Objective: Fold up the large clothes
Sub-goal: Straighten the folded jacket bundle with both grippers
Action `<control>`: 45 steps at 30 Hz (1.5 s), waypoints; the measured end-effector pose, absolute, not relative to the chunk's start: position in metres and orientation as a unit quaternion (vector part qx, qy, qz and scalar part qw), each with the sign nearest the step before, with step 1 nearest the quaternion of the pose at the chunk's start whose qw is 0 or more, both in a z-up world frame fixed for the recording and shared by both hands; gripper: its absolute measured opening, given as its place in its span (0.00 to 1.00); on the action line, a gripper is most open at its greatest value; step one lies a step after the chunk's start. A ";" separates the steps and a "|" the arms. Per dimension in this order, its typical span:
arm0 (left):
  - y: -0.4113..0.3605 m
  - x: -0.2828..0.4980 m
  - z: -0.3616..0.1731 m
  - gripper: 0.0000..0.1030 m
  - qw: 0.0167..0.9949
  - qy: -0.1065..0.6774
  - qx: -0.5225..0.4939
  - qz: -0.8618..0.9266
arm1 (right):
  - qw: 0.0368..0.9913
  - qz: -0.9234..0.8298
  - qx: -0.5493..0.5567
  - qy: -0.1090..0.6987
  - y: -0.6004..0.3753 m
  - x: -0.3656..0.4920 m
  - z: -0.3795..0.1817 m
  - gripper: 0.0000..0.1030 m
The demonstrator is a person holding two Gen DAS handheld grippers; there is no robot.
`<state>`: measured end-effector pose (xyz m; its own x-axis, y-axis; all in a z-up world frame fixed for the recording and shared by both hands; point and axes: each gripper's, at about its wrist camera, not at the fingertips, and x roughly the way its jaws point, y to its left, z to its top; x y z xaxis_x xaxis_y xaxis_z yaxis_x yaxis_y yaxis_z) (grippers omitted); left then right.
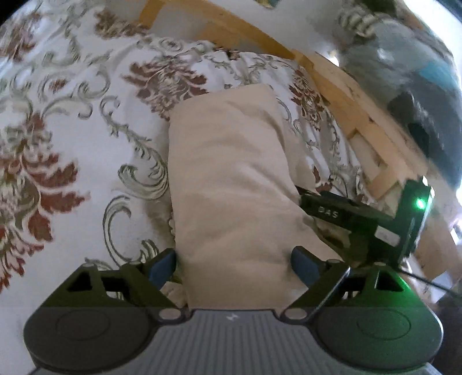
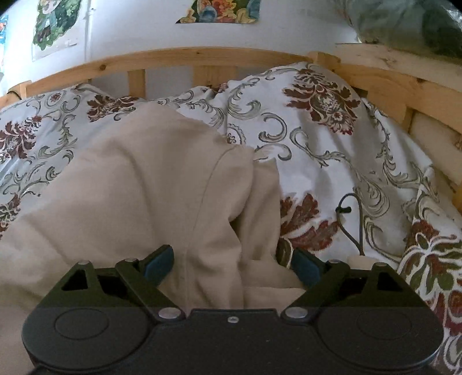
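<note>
On the flowered bedspread (image 1: 72, 121) the beige garment (image 1: 231, 173) lies with its long axis running away from the left claw (image 1: 234, 266), whose jaws gape wide astride its near end. The right claw (image 2: 231, 265), equally wide, straddles bunched cloth at the right edge.

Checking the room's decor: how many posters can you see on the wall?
3: one at upper left, one at top centre, and a sliver at the far left edge. More may lie outside the view.
</note>
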<state>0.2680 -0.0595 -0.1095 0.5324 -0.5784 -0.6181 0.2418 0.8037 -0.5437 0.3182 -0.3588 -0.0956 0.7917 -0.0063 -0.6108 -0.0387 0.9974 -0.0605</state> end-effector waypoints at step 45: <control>-0.046 0.272 -0.125 0.99 0.832 0.433 -0.255 -0.237 | 0.893 -0.082 0.296 0.328 -0.433 0.232 -0.051 0.75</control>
